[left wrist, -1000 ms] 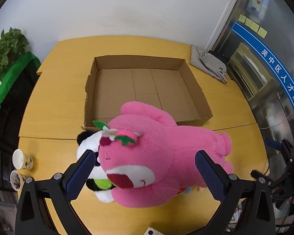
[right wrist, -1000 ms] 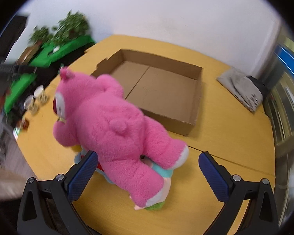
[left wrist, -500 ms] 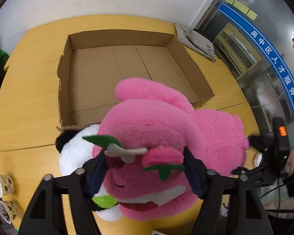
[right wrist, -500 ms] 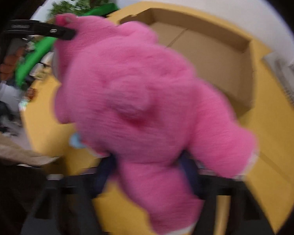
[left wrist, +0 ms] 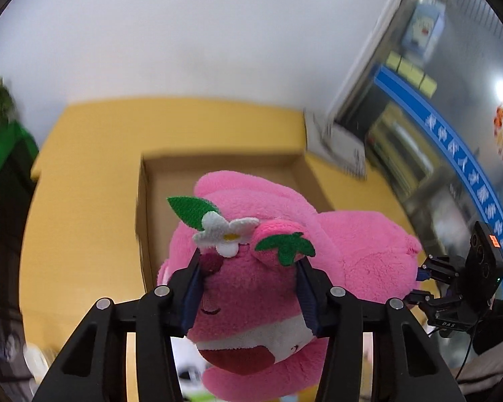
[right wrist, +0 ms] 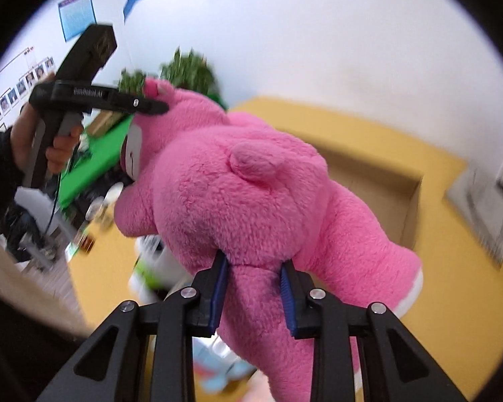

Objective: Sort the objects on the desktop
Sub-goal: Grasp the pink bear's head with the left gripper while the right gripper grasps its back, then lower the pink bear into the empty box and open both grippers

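Observation:
A big pink plush bear (left wrist: pixel 352 254) hangs lifted above the yellow table (left wrist: pixel 84 201), held at both ends. My left gripper (left wrist: pixel 249 288) is closing on its head, blue pads pressing into the face below the felt flower and strawberry. My right gripper (right wrist: pixel 253 288) is closing on one leg of the bear (right wrist: pixel 238 184), pads squeezing the plush. In the right wrist view a hand holds the left gripper's handle (right wrist: pixel 80 97) at the bear's head. The open cardboard box (left wrist: pixel 224 164) lies behind the bear, mostly hidden by it.
A white plush toy (right wrist: pixel 151 268) and a light blue item (right wrist: pixel 218 372) lie on the table under the bear. A grey folded cloth (left wrist: pixel 335 140) sits at the table's far right corner. Green plants (right wrist: pixel 187 70) and a green cloth (right wrist: pixel 94 164) stand off the left side.
Both grippers went from wide open around the bear on the table to squeezed on it. The bear has been lifted off the table and both views have swung upward.

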`<state>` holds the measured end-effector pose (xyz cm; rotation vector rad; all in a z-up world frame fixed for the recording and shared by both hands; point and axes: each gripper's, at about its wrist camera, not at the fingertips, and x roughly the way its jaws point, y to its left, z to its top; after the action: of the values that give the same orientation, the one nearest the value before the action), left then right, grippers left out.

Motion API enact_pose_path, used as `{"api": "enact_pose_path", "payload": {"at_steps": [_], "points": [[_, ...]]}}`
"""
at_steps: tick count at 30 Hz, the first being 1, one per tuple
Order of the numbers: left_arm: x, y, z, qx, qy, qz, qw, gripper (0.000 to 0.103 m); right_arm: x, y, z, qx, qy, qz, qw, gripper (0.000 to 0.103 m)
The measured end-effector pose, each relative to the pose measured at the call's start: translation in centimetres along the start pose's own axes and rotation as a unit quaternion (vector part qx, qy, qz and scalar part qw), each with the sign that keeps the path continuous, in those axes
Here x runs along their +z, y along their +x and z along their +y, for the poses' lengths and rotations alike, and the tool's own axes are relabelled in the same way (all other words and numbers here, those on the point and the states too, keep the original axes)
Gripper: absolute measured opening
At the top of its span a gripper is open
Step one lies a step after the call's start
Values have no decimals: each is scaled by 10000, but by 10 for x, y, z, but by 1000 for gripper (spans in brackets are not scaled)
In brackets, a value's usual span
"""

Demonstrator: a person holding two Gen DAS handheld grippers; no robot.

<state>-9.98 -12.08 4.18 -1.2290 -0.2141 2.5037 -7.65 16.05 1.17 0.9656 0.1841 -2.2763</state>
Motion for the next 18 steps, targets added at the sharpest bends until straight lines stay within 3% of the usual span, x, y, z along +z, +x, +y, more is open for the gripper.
{"api": "enact_pose_path", "payload": {"at_steps": [3, 7, 10, 11, 12, 14, 18], "points": [[38, 37, 20, 137, 106, -104, 9998, 53, 37, 38, -32, -135, -324, -110, 9993, 28], [67, 105, 62, 292, 38, 43, 9996, 53, 52, 112, -79, -44, -422, 50, 9991, 28], [60, 168, 101, 368, -188, 346, 9985, 53, 43, 171, -102, 37, -415, 333, 9986, 27], [55, 187, 110, 433, -208, 472, 9977, 53, 34, 198, -111, 36, -387, 522, 9979, 23], [49, 204, 118, 515, -206, 606, 9966, 53, 26, 215, -114, 31, -333, 634, 9974, 4], [30, 243, 133, 811, -124, 929, 9923, 52, 12, 246, -119, 21, -211, 831, 9963, 4], [19, 254, 160, 714, -487, 748, 9934, 57, 5, 263, -124, -68, 125, 781, 9968, 6]]}}
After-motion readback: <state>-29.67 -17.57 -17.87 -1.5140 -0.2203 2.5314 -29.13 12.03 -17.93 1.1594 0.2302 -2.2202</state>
